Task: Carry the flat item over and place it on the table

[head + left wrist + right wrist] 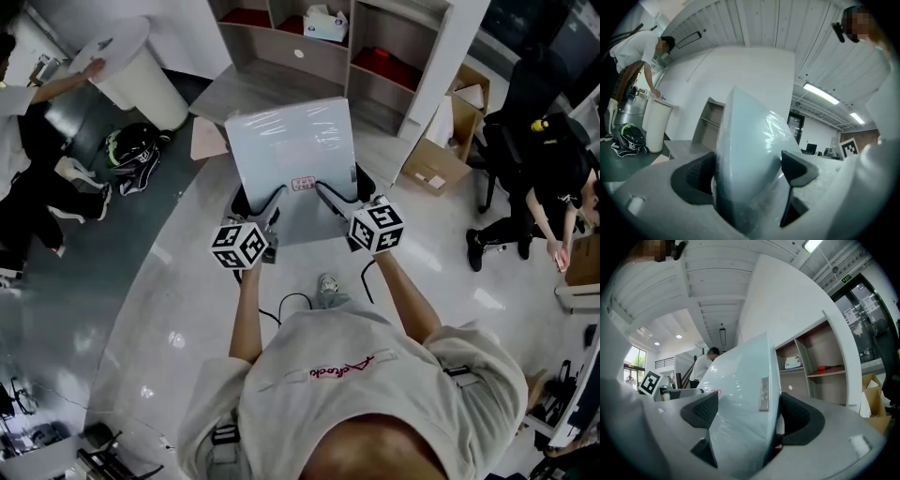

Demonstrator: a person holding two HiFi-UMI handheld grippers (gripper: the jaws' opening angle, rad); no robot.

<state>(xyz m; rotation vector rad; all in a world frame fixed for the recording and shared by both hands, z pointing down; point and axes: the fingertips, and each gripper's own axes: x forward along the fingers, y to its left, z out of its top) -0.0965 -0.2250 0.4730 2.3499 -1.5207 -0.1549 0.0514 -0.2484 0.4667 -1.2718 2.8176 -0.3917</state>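
Closest up is the person in the pale T-shirt (375, 375), both arms stretched out front. Past them the shelf unit (375, 98) has a tissue box (325, 22) in an upper compartment and something red (380, 58) in the next one over, while an open cardboard box (436, 169) sits on the floor beside it, contents hard to make out. The left gripper (262, 199) and right gripper (342, 187) are each clamped snug on the near edge of the flat item (292, 150), a plastic-wrapped white panel held up over the floor.
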